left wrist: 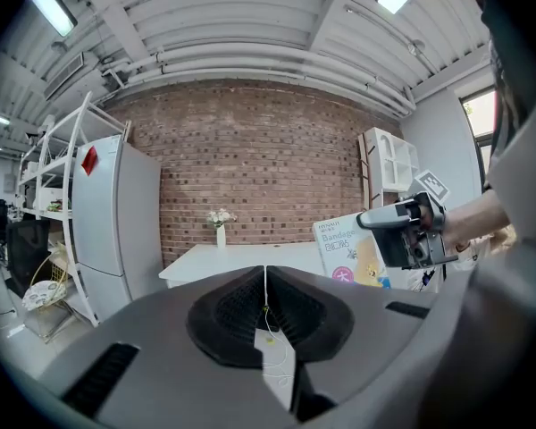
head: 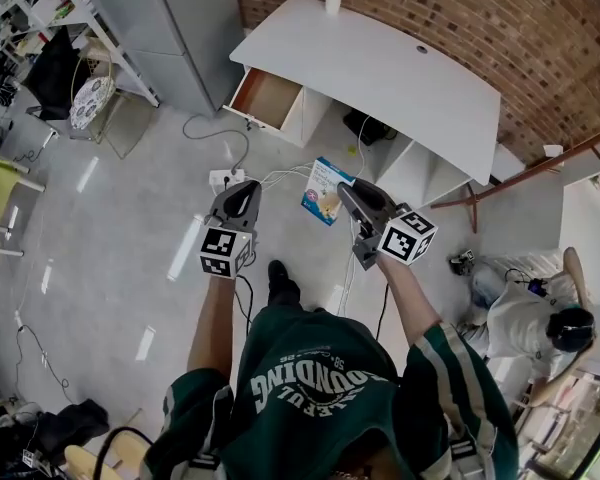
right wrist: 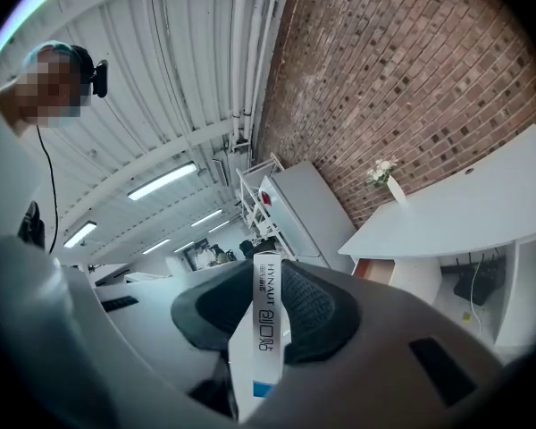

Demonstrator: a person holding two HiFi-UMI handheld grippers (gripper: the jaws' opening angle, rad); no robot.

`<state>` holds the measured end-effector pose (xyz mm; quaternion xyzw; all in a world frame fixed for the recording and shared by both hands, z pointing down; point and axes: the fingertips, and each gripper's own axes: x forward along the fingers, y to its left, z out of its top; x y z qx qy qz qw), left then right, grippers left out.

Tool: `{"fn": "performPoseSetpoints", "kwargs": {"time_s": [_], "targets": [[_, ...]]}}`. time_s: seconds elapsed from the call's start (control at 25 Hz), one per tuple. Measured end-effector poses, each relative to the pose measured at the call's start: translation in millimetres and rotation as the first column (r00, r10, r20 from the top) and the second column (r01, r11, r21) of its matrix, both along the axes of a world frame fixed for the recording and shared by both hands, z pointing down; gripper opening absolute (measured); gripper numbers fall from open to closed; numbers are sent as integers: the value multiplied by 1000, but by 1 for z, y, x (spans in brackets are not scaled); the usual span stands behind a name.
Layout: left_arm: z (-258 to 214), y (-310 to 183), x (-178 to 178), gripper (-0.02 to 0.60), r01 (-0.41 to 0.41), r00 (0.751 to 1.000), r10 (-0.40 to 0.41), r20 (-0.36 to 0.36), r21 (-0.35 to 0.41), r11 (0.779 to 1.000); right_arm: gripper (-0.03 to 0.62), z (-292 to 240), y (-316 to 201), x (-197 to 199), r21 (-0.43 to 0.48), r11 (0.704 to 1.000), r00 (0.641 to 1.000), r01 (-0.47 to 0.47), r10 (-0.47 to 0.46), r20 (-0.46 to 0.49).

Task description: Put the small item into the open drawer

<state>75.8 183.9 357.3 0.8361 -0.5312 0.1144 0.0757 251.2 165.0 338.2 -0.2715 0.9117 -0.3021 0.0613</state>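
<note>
Bandage box (head: 327,190) held well short of the open drawer (head: 265,98)
The right tongs (right wrist: 266,282) pinched its thin edge, probably to slide it in edge-first; the left tongs (left wrist: 265,277) were pressed together, empty, clear of the bench (head: 380,68).

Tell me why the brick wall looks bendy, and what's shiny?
Left gripper view: the wide lens bows the red brick wall and blackens the corners. Right gripper view: the long white ceiling lights glare, and the slim white bandage box looms large. Head view: bright streaks on the glossy grey floor.
</note>
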Motion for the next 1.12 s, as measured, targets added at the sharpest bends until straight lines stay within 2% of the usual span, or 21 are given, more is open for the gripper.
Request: {"fn": "performPoseSetpoints", "kwargs": {"time_s": [0.2, 0.44, 0.84, 1.12], "targets": [[-1, -42, -36, 20, -18, 1000, 18, -13, 2, 1000, 112, -4, -39, -36, -1, 1000, 1000, -13, 13, -15], [7, -81, -64, 20, -49, 998, 49, -27, -9, 999, 112, -1, -78, -72, -3, 1000, 999, -31, 30, -29], [21, -109, -110, 20, -64, 997, 63, -33, -25, 998, 112, 13, -110, -128, -27, 999, 999, -33, 32, -34], [23, -125, -126, 20, -57, 998, 56, -38, -25, 998, 112, 14, -127, -142, -35, 999, 999, -35, 34, -31]]}}
